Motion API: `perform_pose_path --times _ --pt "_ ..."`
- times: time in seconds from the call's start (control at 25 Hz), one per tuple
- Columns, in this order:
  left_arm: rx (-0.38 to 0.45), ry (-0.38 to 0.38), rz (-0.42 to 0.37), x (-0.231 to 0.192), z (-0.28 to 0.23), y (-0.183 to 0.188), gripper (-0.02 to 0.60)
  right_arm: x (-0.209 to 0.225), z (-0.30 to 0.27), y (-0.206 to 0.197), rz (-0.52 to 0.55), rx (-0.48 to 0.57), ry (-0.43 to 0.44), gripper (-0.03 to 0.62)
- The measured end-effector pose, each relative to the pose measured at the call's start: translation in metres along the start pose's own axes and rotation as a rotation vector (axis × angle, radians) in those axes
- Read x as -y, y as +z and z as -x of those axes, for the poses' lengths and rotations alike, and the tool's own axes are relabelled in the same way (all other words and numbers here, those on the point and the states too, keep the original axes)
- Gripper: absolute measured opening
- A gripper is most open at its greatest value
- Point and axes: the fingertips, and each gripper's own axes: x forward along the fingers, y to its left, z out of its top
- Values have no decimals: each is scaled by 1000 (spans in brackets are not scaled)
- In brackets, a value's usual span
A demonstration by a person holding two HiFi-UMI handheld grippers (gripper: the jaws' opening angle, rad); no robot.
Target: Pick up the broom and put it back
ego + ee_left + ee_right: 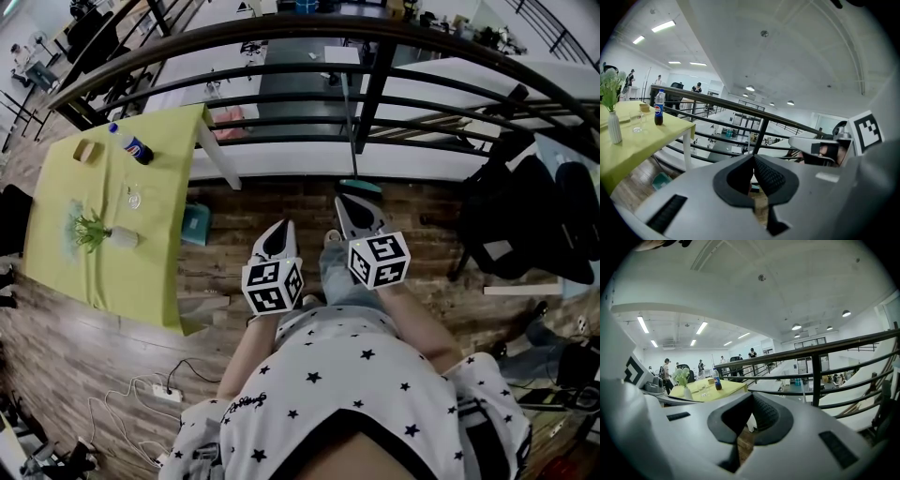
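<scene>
A thin pale broom handle [349,103] stands upright against the black railing [281,72], with its teal head [361,186] on the wooden floor just beyond my right gripper. In the right gripper view the same handle [802,386] shows as a light pole at the rail. My left gripper [280,228] [753,158] and right gripper [347,202] [752,397] are side by side in front of my body. Both point toward the railing, both are shut, and nothing is between the pads. Neither gripper touches the broom.
A yellow-green table [66,253] at the left carries a cola bottle [136,147], a glass [134,197] and a vase with a plant [112,234]. A teal dustpan [195,223] lies under its corner. Black chairs [525,216] stand at the right; cables [159,389] trail on the floor.
</scene>
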Motion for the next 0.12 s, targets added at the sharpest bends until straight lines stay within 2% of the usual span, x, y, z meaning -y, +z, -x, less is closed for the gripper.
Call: perform_pose_path --times 0.12 --pt "2 1 2 -2 -1 2 12 -2 -3 3 1 3 7 -8"
